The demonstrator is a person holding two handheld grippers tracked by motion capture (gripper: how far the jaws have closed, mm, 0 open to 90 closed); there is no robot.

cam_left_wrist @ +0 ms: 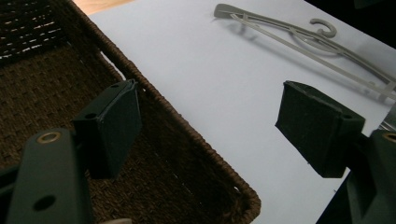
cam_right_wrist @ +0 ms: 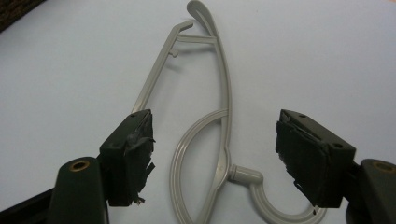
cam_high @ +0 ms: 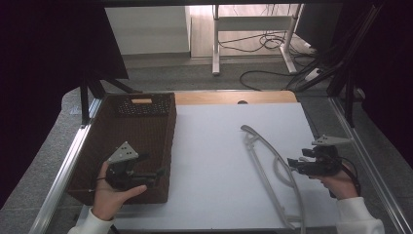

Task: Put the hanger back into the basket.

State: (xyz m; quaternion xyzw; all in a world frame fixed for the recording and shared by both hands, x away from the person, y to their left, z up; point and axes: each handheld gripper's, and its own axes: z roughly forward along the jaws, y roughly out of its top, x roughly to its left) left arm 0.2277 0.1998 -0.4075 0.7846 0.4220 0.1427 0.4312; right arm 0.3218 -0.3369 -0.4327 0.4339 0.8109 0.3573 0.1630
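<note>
A grey plastic hanger [cam_high: 265, 151] lies flat on the right half of the white table [cam_high: 214, 156], its hook toward the right. My right gripper [cam_high: 297, 158] is open just right of it. In the right gripper view its jaws stand wide apart over the hanger [cam_right_wrist: 224, 93], with the hook [cam_right_wrist: 261, 196] between them and nothing held. A brown wicker basket [cam_high: 170, 141] stands at the left. My left gripper [cam_high: 154, 165] is open over the basket's near right corner. In the left gripper view one jaw stands over the basket rim [cam_left_wrist: 187, 135] and the other over the table, the hanger [cam_left_wrist: 299, 35] far off.
A strip of bare wood [cam_high: 234, 97] runs along the table's back edge. Metal rails [cam_high: 63, 165] frame both sides. Cables [cam_high: 263, 44] and white desk legs [cam_high: 215, 44] are on the floor beyond. Dark curtains hang left and right.
</note>
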